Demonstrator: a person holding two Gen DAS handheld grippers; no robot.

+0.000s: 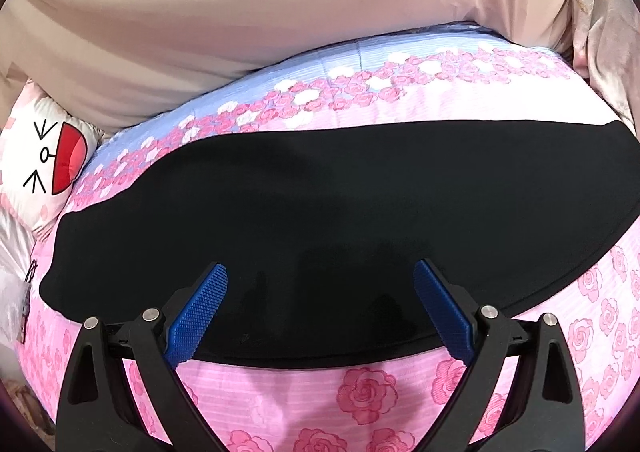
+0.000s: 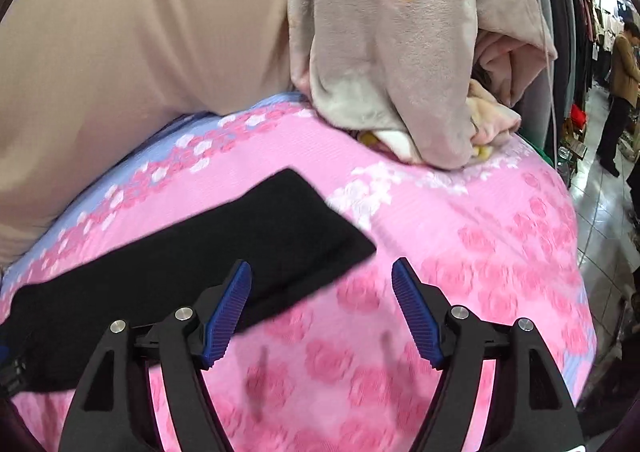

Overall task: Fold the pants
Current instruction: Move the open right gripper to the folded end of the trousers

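Black pants (image 1: 320,191) lie flat in a long band across a pink rose-print bedspread (image 1: 360,392). In the left wrist view my left gripper (image 1: 320,268) hovers over the pants' near edge, open, blue pads wide apart with nothing pinched. In the right wrist view the pants (image 2: 200,244) end in a squared corner to the left of centre. My right gripper (image 2: 321,264) stands open just past that end. Its left finger is over the black cloth, its right finger over the bedspread (image 2: 480,232), and nothing is held.
A beige drape (image 1: 200,31) rises behind the bed. A cartoon-face pillow (image 1: 44,167) sits at the left end. A heap of plush blankets (image 2: 400,51) rests on the bed's far right corner. Beyond the bed's right edge is a tiled aisle with a standing person (image 2: 620,91).
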